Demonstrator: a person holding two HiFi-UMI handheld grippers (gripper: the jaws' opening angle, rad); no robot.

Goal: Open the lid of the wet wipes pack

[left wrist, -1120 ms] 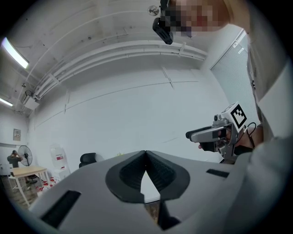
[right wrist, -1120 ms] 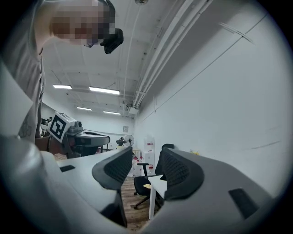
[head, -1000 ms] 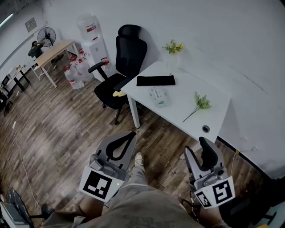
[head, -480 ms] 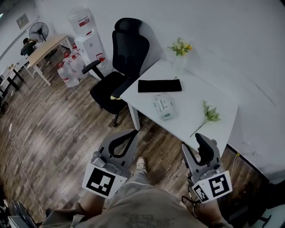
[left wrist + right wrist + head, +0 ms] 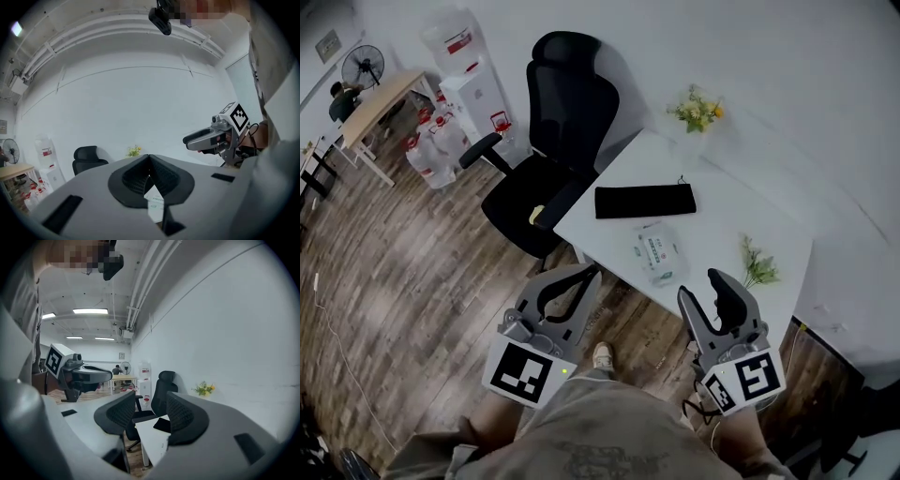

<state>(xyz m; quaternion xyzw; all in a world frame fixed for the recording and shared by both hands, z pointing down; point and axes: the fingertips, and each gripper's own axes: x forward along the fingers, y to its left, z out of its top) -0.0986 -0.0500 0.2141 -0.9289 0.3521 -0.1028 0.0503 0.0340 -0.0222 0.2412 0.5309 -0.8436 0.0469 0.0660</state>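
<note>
The wet wipes pack (image 5: 659,253) lies flat on the white table (image 5: 722,216), white with a green label, near the front edge; nothing touches it. My left gripper (image 5: 592,272) hovers over the floor just left of the table's near corner, its jaws shut tip to tip on nothing. In the left gripper view its tips (image 5: 149,157) meet, and the pack (image 5: 154,202) shows below them. To the right of the pack, at the table's front edge, my right gripper (image 5: 701,286) is open and empty; a clear gap separates its pads (image 5: 151,401).
A black pouch (image 5: 644,201) lies behind the pack. A vase of yellow flowers (image 5: 698,111) stands at the far corner, a green sprig (image 5: 757,265) on the right. A black office chair (image 5: 553,150) sits left of the table. Water bottles (image 5: 431,150) stand far left.
Both grippers have travelled forward to the table's near edge, and the table with the pack looms closer in the head view. The jaws stand as before.
</note>
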